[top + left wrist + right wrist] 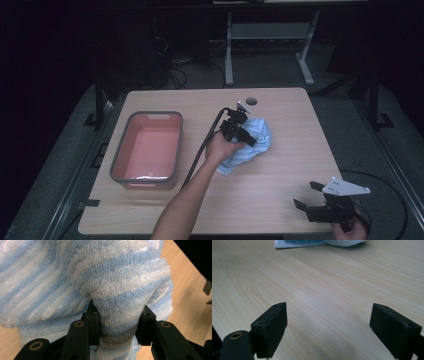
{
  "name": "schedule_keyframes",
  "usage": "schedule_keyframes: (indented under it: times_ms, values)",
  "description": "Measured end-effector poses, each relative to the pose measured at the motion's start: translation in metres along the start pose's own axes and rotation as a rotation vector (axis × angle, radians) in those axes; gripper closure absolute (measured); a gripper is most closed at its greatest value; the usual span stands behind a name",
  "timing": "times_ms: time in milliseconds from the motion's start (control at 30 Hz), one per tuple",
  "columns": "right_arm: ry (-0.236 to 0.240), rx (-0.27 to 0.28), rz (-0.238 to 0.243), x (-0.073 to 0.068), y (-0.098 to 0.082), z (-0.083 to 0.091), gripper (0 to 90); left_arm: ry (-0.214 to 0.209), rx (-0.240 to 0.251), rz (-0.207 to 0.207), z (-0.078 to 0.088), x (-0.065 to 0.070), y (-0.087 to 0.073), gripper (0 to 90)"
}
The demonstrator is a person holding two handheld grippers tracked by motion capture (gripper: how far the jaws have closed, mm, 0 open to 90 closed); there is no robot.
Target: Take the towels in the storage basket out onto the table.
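A blue-and-white striped towel [259,139] lies crumpled on the wooden table [270,185], right of centre. My left gripper [248,138] sits on top of it, held by a hand from below. In the left gripper view its jaws are shut on a thick fold of the towel [112,277], with the left gripper [117,322] pinching the bunched cloth between both pads. My right gripper [307,195] rests low at the table's near right corner, open and holding nothing. In the right gripper view the right gripper [328,315] has bare wood between its jaws, and the towel's edge [317,242] lies far ahead.
A pink tub with a grey rim [119,150] stands on the left half of the table, with nothing visible inside. A round cable hole [251,101] sits near the far edge. Dark floor, cables and desk legs [229,50] lie beyond the table.
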State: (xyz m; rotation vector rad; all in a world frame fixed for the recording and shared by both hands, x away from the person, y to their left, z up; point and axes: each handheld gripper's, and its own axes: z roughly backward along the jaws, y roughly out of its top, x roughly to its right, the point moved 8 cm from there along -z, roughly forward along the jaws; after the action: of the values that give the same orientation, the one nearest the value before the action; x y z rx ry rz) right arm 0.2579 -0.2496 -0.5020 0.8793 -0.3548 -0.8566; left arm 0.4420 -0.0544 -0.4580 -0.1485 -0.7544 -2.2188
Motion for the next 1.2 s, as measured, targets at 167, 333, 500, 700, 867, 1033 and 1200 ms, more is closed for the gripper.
schedule_keyframes:
  times_ms: [167,333,500,700,867,1033,1200]
  values:
    - [0.003,0.0,-0.002,0.0,0.0,0.0,14.1,0.0,-0.007,0.007,-0.007,-0.001,-0.002,61.5]
    - [0.0,0.005,0.006,0.001,0.0,0.001,14.0,0.007,-0.014,0.012,-0.014,-0.003,-0.004,61.0]
    - [0.007,0.004,0.007,0.001,0.0,0.0,14.1,0.01,-0.036,0.014,-0.02,-0.006,-0.009,58.9]
    - [0.006,0.001,0.004,0.0,-0.001,0.001,14.0,0.015,-0.043,0.026,-0.03,-0.012,-0.015,58.9]
    - [0.006,0.002,0.002,0.0,0.0,0.001,14.1,0.021,-0.058,0.019,-0.034,-0.012,-0.016,58.2]
    - [0.006,0.001,0.003,-0.001,0.0,0.001,14.0,0.004,-0.061,0.016,-0.037,-0.011,-0.019,52.3]
    - [0.007,0.001,0.005,-0.001,0.0,0.001,14.0,-0.008,-0.048,0.016,-0.034,-0.009,-0.018,45.4]
